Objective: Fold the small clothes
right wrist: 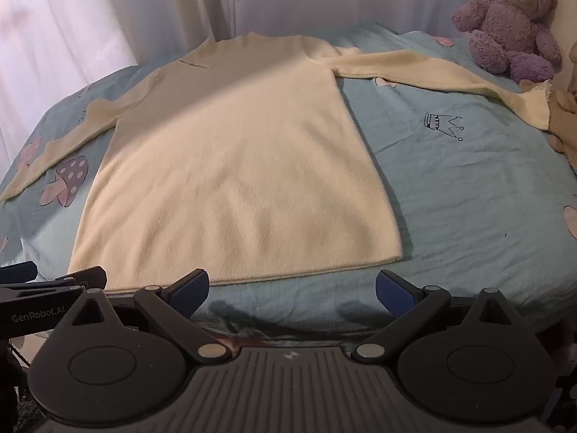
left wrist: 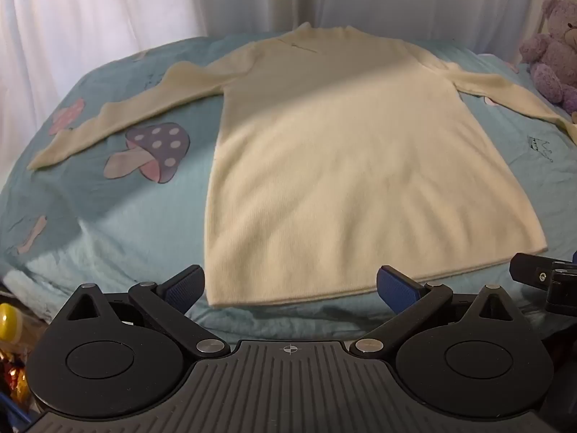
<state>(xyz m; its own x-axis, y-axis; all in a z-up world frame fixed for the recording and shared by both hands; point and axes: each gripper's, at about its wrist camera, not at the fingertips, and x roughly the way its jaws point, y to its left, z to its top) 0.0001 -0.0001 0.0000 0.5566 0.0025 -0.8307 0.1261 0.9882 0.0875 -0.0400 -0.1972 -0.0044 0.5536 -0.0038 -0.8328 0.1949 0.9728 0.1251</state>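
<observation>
A cream long-sleeved sweater (left wrist: 346, 166) lies flat on the light-blue bedspread (left wrist: 119, 216), collar far, hem near, both sleeves spread out to the sides. It also shows in the right wrist view (right wrist: 238, 166). My left gripper (left wrist: 290, 288) is open and empty, hovering just before the hem's left part. My right gripper (right wrist: 292, 288) is open and empty, just before the hem's right corner. The right gripper's tip shows at the right edge of the left wrist view (left wrist: 541, 278). The left gripper shows at the left edge of the right wrist view (right wrist: 54, 281).
A purple teddy bear (right wrist: 508, 18) sits at the far right of the bed, near the right sleeve's cuff (right wrist: 533, 108). A beige plush (right wrist: 566, 122) lies beside it. White curtains (left wrist: 108, 3) hang behind. The bedspread has mushroom prints (left wrist: 151, 151).
</observation>
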